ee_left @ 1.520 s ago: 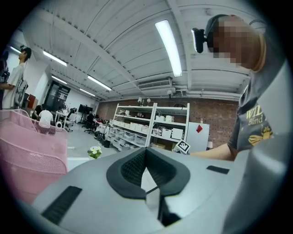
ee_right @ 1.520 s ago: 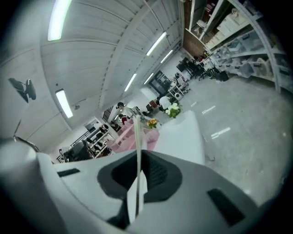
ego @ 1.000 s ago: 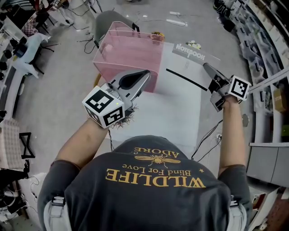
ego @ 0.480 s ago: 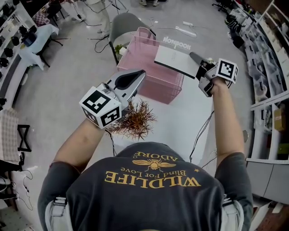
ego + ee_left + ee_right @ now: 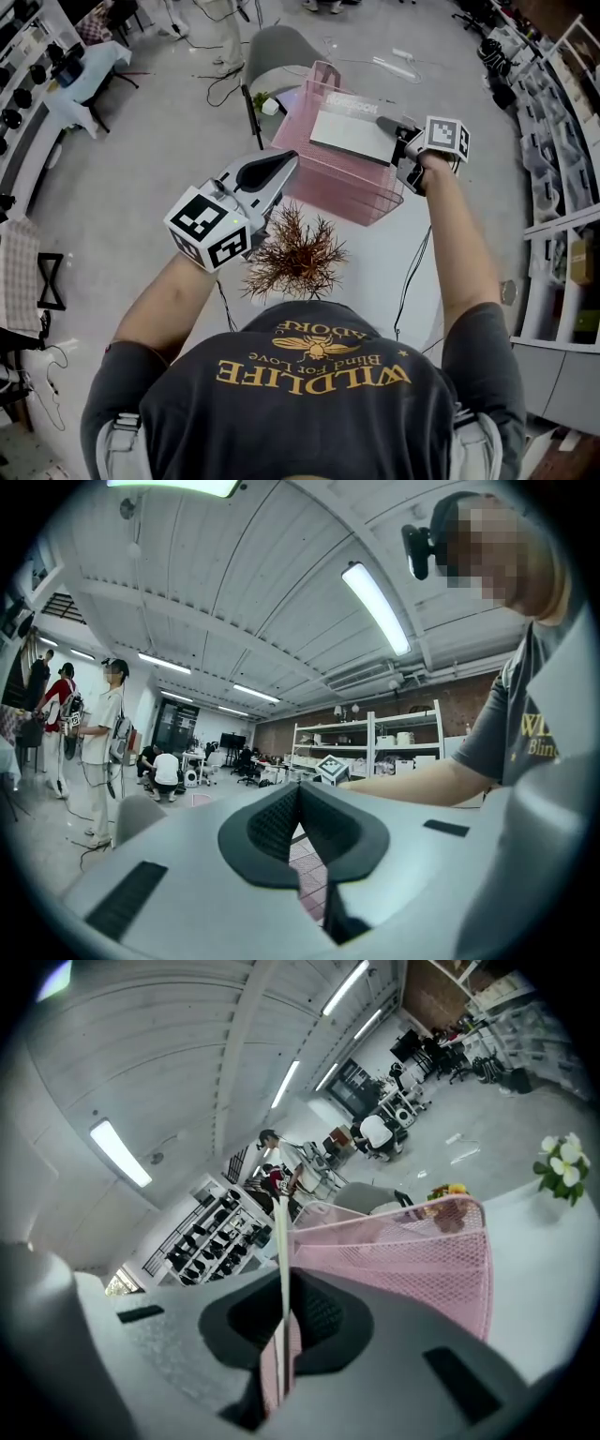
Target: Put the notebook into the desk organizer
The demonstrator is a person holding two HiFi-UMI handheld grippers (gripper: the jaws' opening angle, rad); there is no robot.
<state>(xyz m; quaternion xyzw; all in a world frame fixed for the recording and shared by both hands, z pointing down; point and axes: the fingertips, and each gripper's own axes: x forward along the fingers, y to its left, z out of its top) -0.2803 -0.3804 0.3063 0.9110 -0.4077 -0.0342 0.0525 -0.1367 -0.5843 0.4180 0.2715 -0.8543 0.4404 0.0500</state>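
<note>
At the far end of a white table [image 5: 375, 272] in a busy workshop, the white notebook [image 5: 349, 134] hangs over the open top of the pink mesh desk organizer [image 5: 328, 178]. The right gripper [image 5: 386, 125] is clenched on the notebook's right-hand edge. In the right gripper view we see the notebook edge-on, a thin pale strip pinched between the dark pads, with the organizer's mesh wall just beyond. Whether the notebook already touches the organizer's rim we cannot tell.

The left gripper [image 5: 286, 164] has its jaws pressed together on nothing. It hovers nearer and to the left, above a spiky rust-coloured plant [image 5: 295, 255], and takes no part in the carry.

We judge the task to be at the delivery step: the notebook has reached the organizer but is not yet inside. From the head view its broad face lies roughly across the opening. The next move therefore calls for turning it on edge, lining it up with a compartment and lowering it between the mesh walls. Only then should the right jaws let go. The thin, one-edge grip could let the notebook swing or catch on the rim.
</note>
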